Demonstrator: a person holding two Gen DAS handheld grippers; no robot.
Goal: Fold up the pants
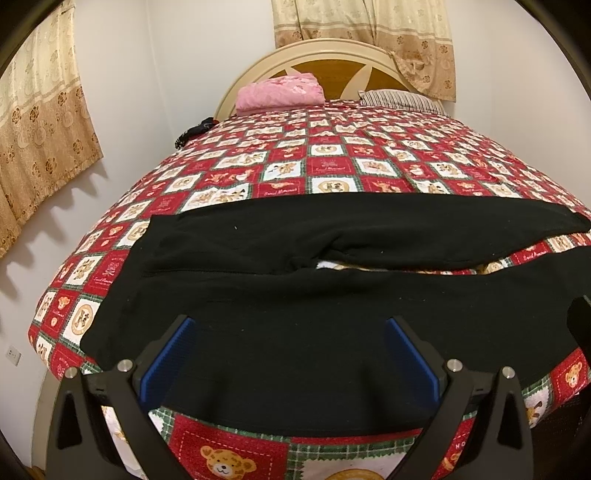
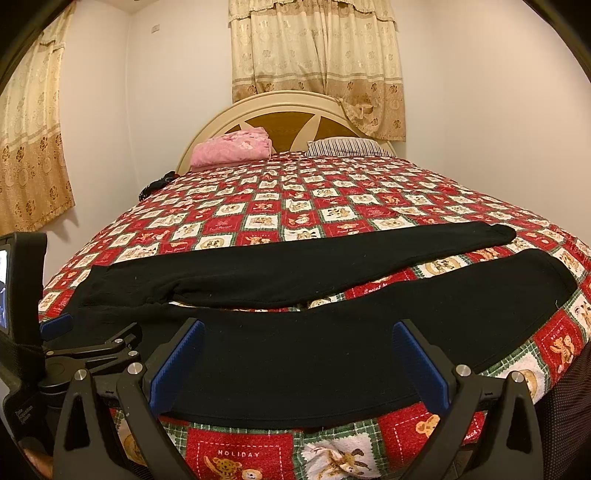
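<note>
In the left wrist view, the left gripper (image 1: pixel 290 354) is nearest, at 6 o'clock. Its fingers (image 1: pixel 168 363) with blue pads stand wide apart and hold nothing; black cloth lies under the gap between them. This cloth is the pants (image 1: pixel 295 295), which lie flat across the near part of the bed (image 1: pixel 332 158). The waist end is at 9 o'clock and the two legs run toward 3 o'clock. The legs part a little in the middle, and the quilt (image 1: pixel 229 450) with red squares and bears shows in the gap. At 3 o'clock a dark part of the other gripper enters the edge of the frame. At 12 o'clock a pink blanket (image 1: pixel 279 90) and a striped pillow (image 1: pixel 402 99) lie against the headboard (image 1: pixel 332 55), with a curtain (image 1: pixel 362 33) above.

In the right wrist view, the right gripper (image 2: pixel 299 362) is nearest, at 6 o'clock. Its fingers (image 2: pixel 177 365) are also spread wide and grip nothing; they hang over the near leg of the pants (image 2: pixel 295 354). The far leg goes toward 2 o'clock and the near leg ends at 3 o'clock, the two well apart at the cuffs. At 8 o'clock the left gripper (image 2: pixel 92 341) is seen from the side, close over the waist end; I cannot tell from here if it touches the cloth. The pink blanket (image 2: pixel 232 147) is at 11 o'clock.
</note>
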